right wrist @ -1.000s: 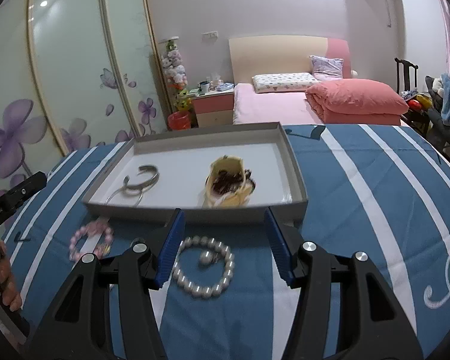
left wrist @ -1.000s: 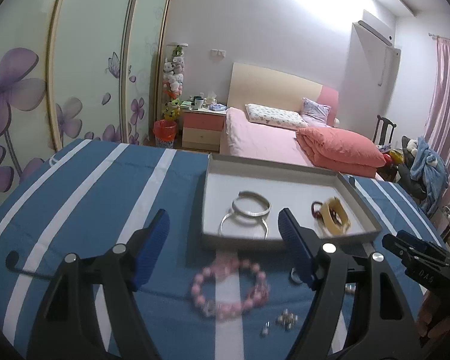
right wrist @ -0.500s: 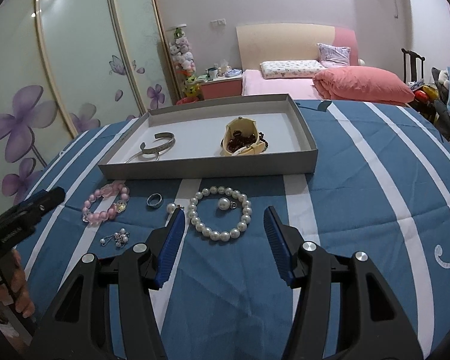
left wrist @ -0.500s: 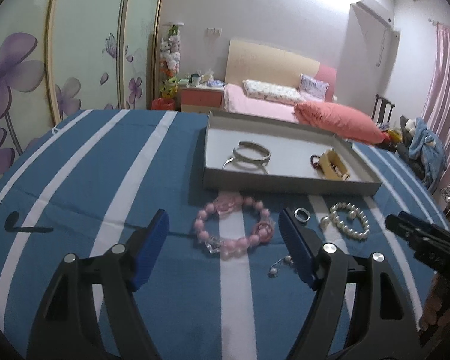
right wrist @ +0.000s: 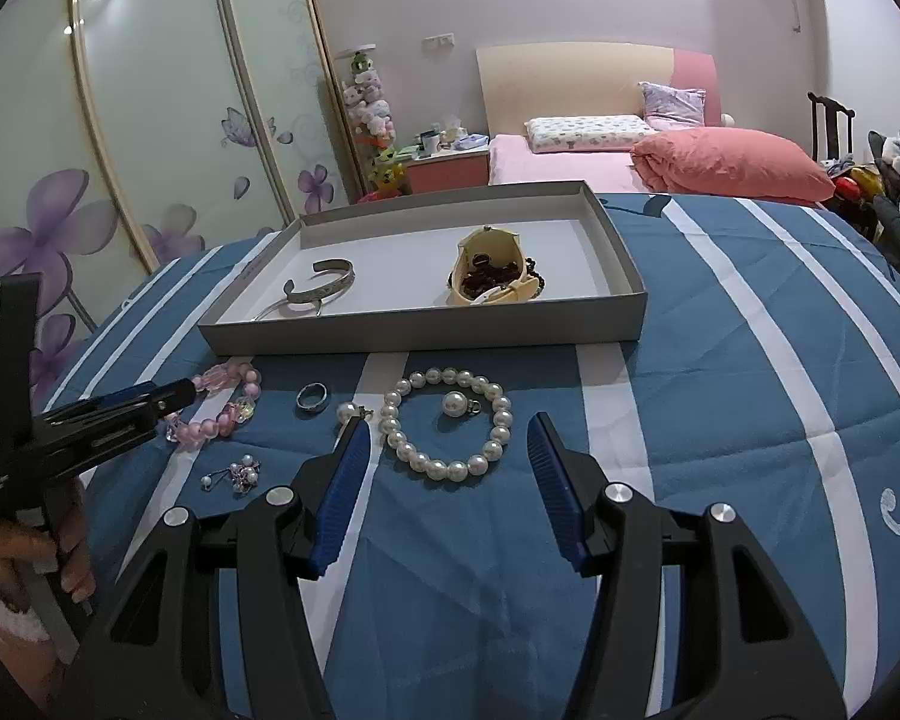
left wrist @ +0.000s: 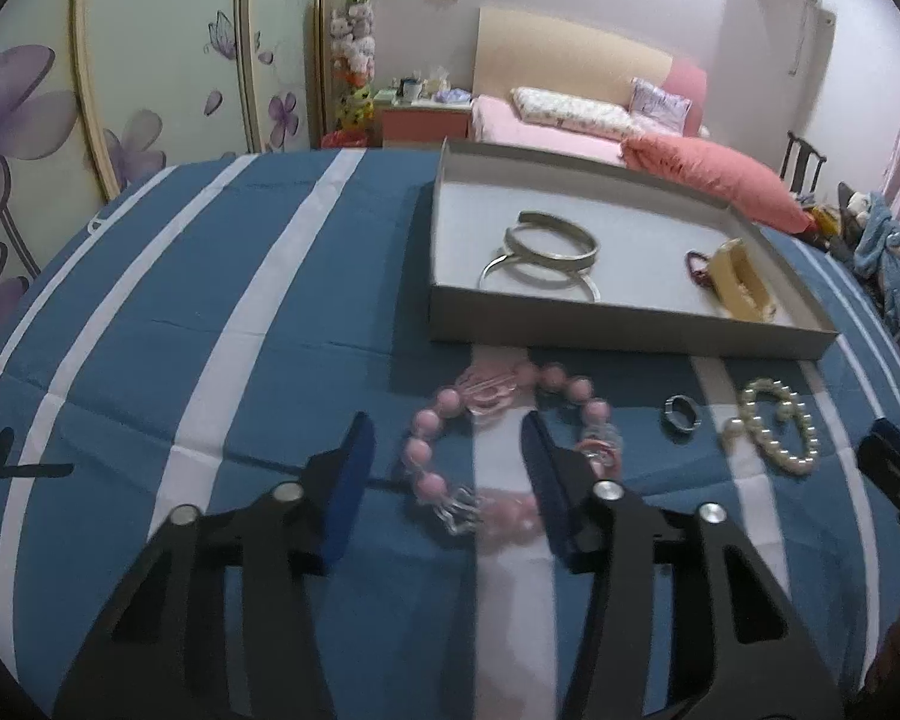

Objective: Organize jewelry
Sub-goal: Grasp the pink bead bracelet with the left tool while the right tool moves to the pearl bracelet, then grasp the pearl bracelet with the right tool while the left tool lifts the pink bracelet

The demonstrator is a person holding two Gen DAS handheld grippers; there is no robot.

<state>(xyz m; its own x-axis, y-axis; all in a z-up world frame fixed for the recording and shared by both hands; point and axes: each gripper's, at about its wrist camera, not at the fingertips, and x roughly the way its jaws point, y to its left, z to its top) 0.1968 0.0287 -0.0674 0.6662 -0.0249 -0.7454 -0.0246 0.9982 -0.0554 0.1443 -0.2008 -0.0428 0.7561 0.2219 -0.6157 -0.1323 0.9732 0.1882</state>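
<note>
My left fingers point(left wrist: 444, 468) are spread wide over the pink bracelet point(left wrist: 498, 450), right fingers point(right wrist: 447, 456) spread around the pearl bracelet point(right wrist: 447, 429), both gripping nothing, tray point(right wrist: 426, 333) just behind.

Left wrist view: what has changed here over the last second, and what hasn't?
The left claw has pulled back from the tray, then lowered toward the pink bead bracelet, its fingers narrowing around the bracelet's near side without closing. The right claw also backed off, now open and facing the pearl bracelet. The ring, the bangles and the tray's other contents have not moved.
</note>
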